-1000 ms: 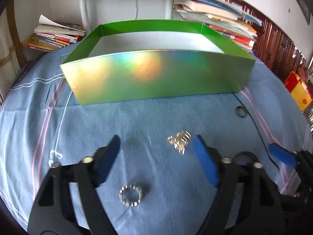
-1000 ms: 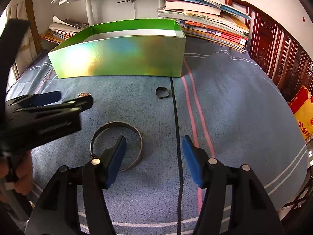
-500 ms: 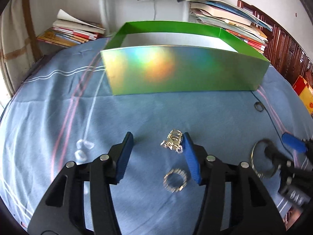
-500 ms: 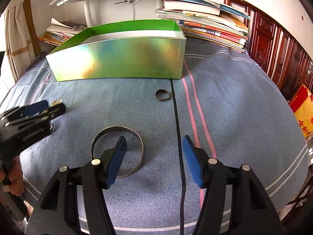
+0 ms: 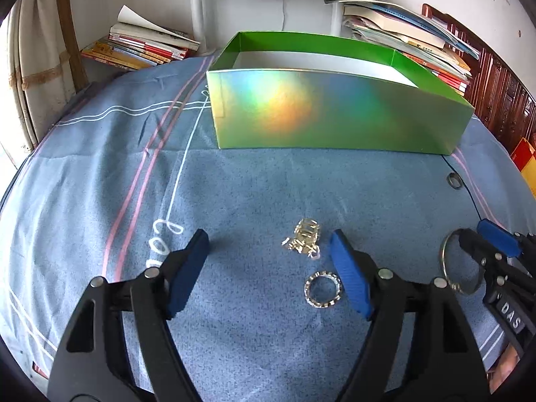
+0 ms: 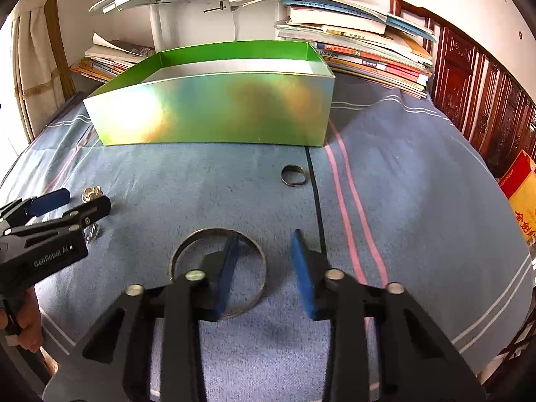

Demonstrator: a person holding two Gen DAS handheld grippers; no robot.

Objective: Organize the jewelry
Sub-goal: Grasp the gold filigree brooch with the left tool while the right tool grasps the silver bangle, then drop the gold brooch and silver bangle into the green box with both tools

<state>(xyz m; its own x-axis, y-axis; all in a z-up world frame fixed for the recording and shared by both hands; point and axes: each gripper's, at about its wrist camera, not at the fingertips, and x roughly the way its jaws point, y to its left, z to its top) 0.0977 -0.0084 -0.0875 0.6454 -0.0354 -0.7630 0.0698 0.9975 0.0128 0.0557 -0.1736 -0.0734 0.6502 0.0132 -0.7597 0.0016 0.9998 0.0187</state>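
Jewelry lies scattered on a blue striped cloth (image 5: 268,184) in front of a shiny green iridescent cardboard box (image 5: 328,110) that stands open at the top. The left gripper (image 5: 268,261) hangs over the cloth with its blue-padded jaws wide apart, having just been opening; a small gold-coloured tangled clasp piece (image 5: 305,241) and a silvery beaded ring (image 5: 322,289) lie between them, near the right pad, unpressed. The right gripper (image 6: 264,264) has just been closing, its jaws narrowed about the rim of a large thin metal bangle (image 6: 187,244) lying flat; whether the pads press the rim cannot be told. A small dark metal ring (image 6: 293,175) lies apart, nearer the box.
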